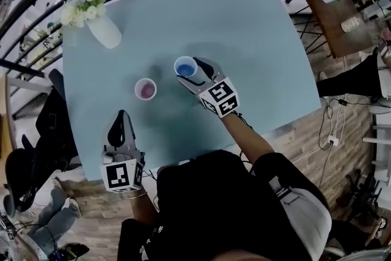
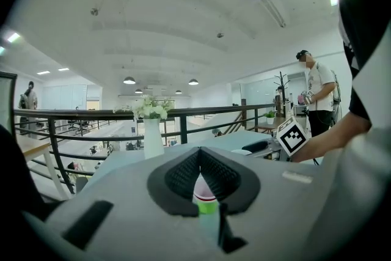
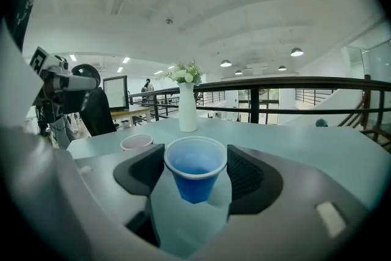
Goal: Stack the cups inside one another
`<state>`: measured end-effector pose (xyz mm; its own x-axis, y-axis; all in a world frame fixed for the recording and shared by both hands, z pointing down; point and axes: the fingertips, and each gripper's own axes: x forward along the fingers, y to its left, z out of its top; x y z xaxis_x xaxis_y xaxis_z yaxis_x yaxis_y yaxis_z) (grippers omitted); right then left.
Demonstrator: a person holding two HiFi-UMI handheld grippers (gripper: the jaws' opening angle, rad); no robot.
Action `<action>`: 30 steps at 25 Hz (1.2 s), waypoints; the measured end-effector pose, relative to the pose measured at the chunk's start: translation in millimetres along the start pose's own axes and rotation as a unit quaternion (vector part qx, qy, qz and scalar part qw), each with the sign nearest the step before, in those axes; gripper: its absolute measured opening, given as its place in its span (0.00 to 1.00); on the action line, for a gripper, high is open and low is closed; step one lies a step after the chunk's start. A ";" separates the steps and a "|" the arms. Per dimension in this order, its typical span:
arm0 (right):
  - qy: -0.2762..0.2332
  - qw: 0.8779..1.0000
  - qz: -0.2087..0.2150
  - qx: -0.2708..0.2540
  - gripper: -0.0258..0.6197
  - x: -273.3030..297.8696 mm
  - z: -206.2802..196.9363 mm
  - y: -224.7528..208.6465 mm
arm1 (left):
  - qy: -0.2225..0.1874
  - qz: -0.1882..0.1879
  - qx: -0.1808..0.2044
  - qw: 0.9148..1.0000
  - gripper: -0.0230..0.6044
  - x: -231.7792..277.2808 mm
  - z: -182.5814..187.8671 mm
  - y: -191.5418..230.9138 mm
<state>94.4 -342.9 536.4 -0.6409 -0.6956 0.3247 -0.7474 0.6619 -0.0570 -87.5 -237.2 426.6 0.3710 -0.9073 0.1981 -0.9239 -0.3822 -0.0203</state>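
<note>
Your right gripper's fingers are grasping the blue cup, apparently for nesting into the pink cup left of centre, while your left gripper's fingers are sitting clenched, empty.

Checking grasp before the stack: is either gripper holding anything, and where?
Right gripper grips the blue cup, with its pads on opposite sides at the rim. Left gripper holds nothing: its jaws are together, and the pink cup stands apart on the table.
</note>
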 end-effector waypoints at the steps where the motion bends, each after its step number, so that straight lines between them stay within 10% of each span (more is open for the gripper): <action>1: -0.002 1.000 0.002 0.000 0.54 -0.1 2.0 2.4 | -0.002 0.001 0.001 1.000 0.02 -1.6 0.6 0.9; 30: -0.054 0.994 0.087 -0.026 0.54 28.3 62.6 90.5 | -0.005 0.068 -0.016 0.998 0.02 -62.6 -6.6 39.2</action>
<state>-2.4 -320.1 481.3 -0.7773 -0.5931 0.2099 -0.6148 0.7869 -0.0534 -147.5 -194.2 419.8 0.2425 -0.9523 0.1851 -0.9682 -0.2496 -0.0157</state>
